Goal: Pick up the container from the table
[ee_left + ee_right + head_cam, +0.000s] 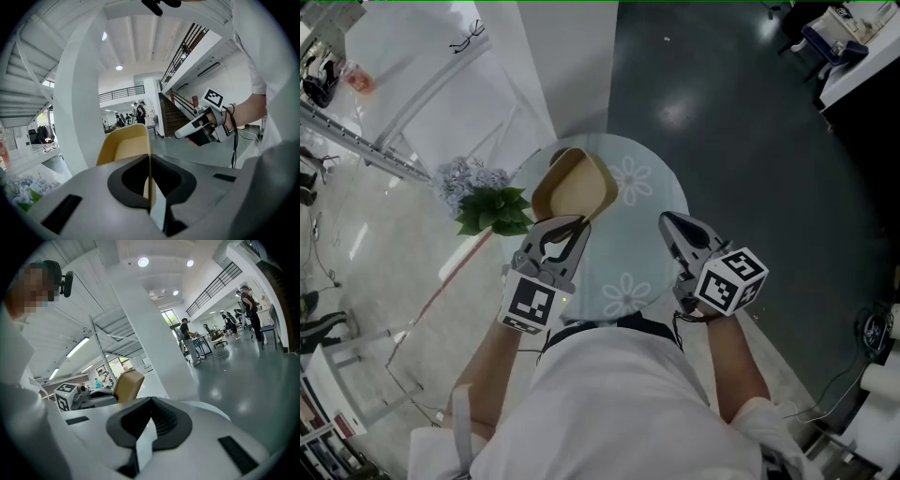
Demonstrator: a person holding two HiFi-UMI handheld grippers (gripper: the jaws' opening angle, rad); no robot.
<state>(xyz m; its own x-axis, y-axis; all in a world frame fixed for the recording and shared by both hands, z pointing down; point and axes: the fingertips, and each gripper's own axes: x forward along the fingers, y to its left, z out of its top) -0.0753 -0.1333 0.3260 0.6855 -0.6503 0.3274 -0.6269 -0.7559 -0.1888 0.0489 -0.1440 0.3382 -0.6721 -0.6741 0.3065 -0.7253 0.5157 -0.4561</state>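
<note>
A tan, shallow container [572,186] is over the far left part of the round glass table [642,248]. My left gripper [575,225] is shut on its near rim. In the left gripper view the jaws pinch the container's [124,145] thin wall edge-on. I cannot tell whether the container touches the table. My right gripper [667,220] is over the table's right side, apart from the container, shut with nothing between its jaws. In the right gripper view the container [127,384] shows tilted at the left, above the left gripper [89,399].
A bunch of green leaves and pale blue flowers [487,202] stands just left of the table. A white staircase and column [469,75] rise behind it. Dark glossy floor [750,141] spreads to the right. Several people stand far off in the hall.
</note>
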